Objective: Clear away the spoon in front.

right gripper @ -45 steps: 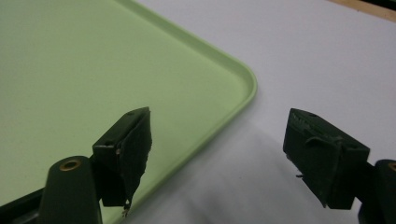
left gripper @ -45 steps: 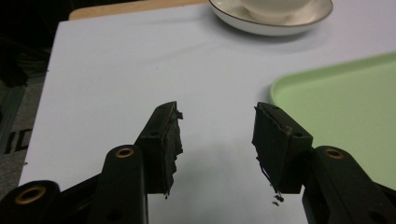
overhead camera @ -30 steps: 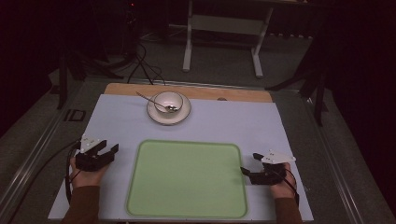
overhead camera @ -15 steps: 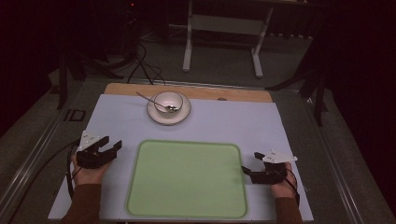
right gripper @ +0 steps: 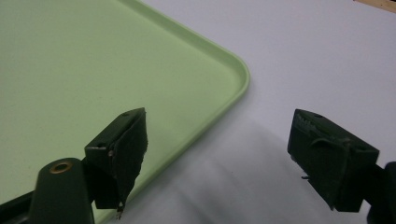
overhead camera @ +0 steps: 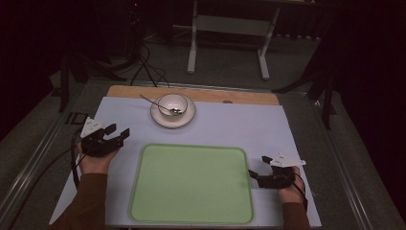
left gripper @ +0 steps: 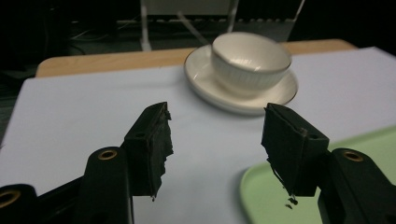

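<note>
A white bowl [overhead camera: 173,104] stands on a saucer [overhead camera: 187,116] at the far middle of the table, with a spoon [overhead camera: 152,102] resting in it. The light green tray [overhead camera: 191,182] lies bare in front of me. My left gripper [overhead camera: 118,130] hovers left of the tray's far left corner; its jaws have just been opening and nothing is between them. Seen from the left gripper [left gripper: 215,116], the bowl [left gripper: 250,58] is ahead and slightly right. My right gripper [overhead camera: 257,168] rests open at the tray's right edge. In its own view the right gripper [right gripper: 219,126] straddles the tray [right gripper: 70,70] corner.
A white sheet [overhead camera: 239,124] covers the table, with a wooden strip [overhead camera: 239,96] along the far edge. Cables trail off the table's left side [overhead camera: 72,163]. Beyond the table, a metal stand [overhead camera: 230,28] rises from a dark floor.
My left gripper has risen and shifted forward toward the bowl, with its jaws a little wider. The right gripper has stayed in place.
</note>
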{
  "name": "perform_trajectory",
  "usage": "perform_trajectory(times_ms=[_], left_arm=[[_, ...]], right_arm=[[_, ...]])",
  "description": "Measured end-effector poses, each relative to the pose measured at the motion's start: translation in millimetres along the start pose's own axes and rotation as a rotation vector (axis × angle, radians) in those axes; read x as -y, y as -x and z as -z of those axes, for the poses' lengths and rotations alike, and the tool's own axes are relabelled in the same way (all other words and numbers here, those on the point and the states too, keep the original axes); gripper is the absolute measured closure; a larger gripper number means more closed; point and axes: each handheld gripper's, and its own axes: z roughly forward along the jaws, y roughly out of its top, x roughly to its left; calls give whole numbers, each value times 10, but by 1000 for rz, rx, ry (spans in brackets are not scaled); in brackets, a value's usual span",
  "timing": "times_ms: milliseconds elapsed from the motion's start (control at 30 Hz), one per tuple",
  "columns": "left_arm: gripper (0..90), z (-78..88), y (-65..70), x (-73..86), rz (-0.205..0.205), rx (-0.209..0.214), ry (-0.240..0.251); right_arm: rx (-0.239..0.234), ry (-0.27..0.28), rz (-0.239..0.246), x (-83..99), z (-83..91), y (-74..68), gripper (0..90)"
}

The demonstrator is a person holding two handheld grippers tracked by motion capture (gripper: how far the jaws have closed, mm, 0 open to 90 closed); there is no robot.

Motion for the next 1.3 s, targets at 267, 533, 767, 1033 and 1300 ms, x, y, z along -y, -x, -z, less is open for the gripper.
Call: perform_trajectory(times_ms=[267,533,767,1033,1300], left_arm=[[411,-192,36,-250,-11,5,0],[413,-313,51,-379,-11,3,-1],[426,-424,25,-474,-9,-7,-15],[431,-586,4,-560,-4,-29,-27],[442,-753,-37,-642,-10,-52,-33]], right_arm=[[-4,-14,10,0,-19,-13,195],[-3,-18,12,0,-19,-12,195],[0,-13,7,0,-9,-4,195],[-1,-20,9,0,-15,-8,195],[-2,-20,12,-1,-18,-14,195]])
